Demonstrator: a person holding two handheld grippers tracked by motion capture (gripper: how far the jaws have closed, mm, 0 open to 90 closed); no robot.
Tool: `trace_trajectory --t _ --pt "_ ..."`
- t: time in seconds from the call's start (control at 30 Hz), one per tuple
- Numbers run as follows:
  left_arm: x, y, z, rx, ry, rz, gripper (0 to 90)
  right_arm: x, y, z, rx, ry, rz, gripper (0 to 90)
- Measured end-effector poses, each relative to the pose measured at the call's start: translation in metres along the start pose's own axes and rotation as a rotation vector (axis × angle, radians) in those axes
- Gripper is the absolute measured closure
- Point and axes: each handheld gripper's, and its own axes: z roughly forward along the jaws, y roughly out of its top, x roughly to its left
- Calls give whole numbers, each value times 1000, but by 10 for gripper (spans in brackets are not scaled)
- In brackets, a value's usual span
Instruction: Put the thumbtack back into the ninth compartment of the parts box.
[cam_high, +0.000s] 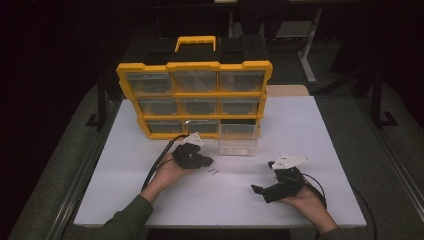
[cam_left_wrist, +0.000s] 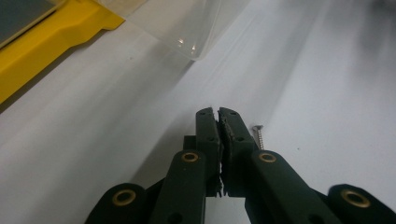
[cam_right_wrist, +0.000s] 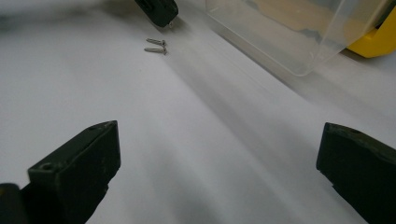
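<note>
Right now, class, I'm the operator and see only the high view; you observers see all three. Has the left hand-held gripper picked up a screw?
Observer: In its own view the left hand-held gripper is shut, with no screw visible between the jaws. One screw lies on the table beside its tip.
Operator: How many are loose?
Observer: The right gripper view shows two screws lying side by side.
Operator: Is the right hand-held gripper ready?
Observer: The right hand-held gripper has its jaws wide open, with bare table between them.
</note>
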Motion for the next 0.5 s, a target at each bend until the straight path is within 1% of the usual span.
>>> trace_trajectory --t 0.13,0.5 --pt "1 1 -5 -10 -2 -7 873 0 0 0 1 0 -1 0" --pt "1 7 -18 -25 -10 1 873 0 0 0 0 0 -1 0"
